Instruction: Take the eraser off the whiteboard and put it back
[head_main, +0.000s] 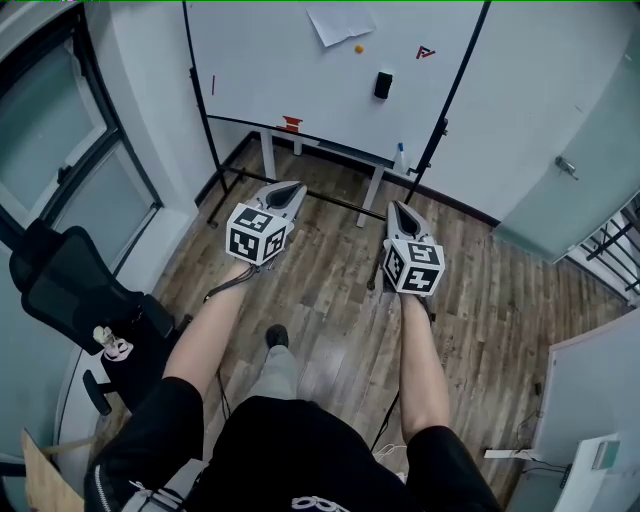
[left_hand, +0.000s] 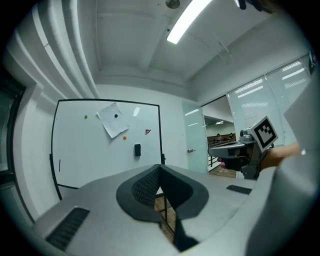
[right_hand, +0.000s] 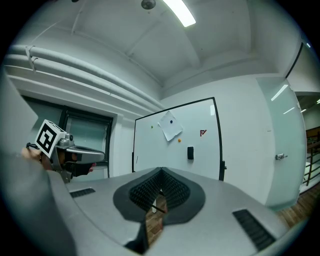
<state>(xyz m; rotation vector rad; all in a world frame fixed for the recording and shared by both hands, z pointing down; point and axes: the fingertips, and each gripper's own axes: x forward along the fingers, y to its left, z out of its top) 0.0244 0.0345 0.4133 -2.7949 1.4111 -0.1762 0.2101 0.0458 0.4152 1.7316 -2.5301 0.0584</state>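
Closest in are the person's two arms, held out in front, each with a pair of tongs at the end. The left tongs (head_main: 292, 190) are pinched shut, tip against tip, with nothing inside. The right tongs (head_main: 400, 210) are pinched shut too, and they are just as empty. They sit side by side with a gap between them, and both point the same way, out over the wooden floor (head_main: 330, 300).

Off to the left of the left tongs stands a black chair (head_main: 70, 290). It has no part in the job.

Past the tips of both tongs stands the whiteboard (head_main: 270, 60) on its frame. The eraser (head_main: 383, 85), a small black block, sticks to the board. It is well ahead of the tongs, more in line with the right tongs than the left. A sheet of paper (head_main: 338, 22) and an orange dot (head_main: 359, 48) hang on the board to the left of the eraser.

So the job looks to be at its very start: the eraser is on the board and no tongs are near it. This looks like the step of getting closer. Next, the person probably has to walk up, open one pair of tongs wide, most likely the right one, and fit them around the eraser's sides before squeezing and pulling it off.
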